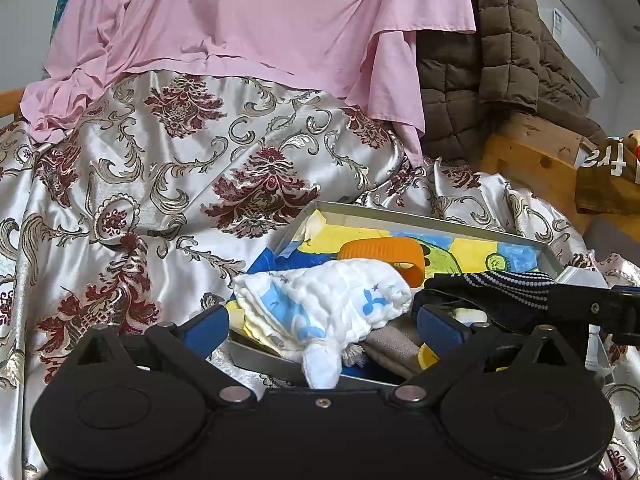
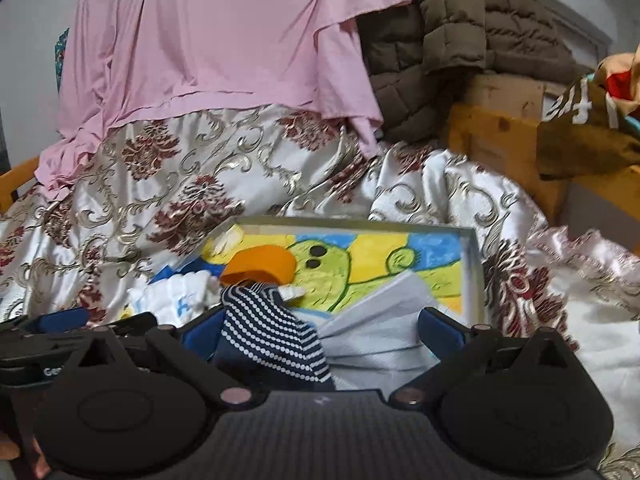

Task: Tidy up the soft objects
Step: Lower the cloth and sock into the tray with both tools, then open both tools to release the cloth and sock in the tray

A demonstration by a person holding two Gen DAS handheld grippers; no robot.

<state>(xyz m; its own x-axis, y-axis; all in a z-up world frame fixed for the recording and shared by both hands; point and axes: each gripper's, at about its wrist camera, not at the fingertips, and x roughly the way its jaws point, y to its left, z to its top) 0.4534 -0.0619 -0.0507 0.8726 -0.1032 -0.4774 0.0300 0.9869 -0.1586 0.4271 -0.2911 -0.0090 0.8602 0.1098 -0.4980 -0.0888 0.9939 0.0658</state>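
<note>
Spread wide, the left gripper [image 1: 322,322] straddles a white-and-blue muslin cloth [image 1: 320,304] drooping over the grey tray [image 1: 440,222] rim at 6 o'clock; it could slide out. Equally open, the right gripper [image 2: 320,328] brackets a dotted navy sock [image 2: 272,336] and grey cloth [image 2: 380,332]; withdrawing carelessly might drag either.

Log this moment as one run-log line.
left gripper: open over white cloth | right gripper: open over striped sock | both cloths in tray

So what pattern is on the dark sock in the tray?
Navy sock with rows of white dots forming stripes; clearest in the right wrist view.
</note>
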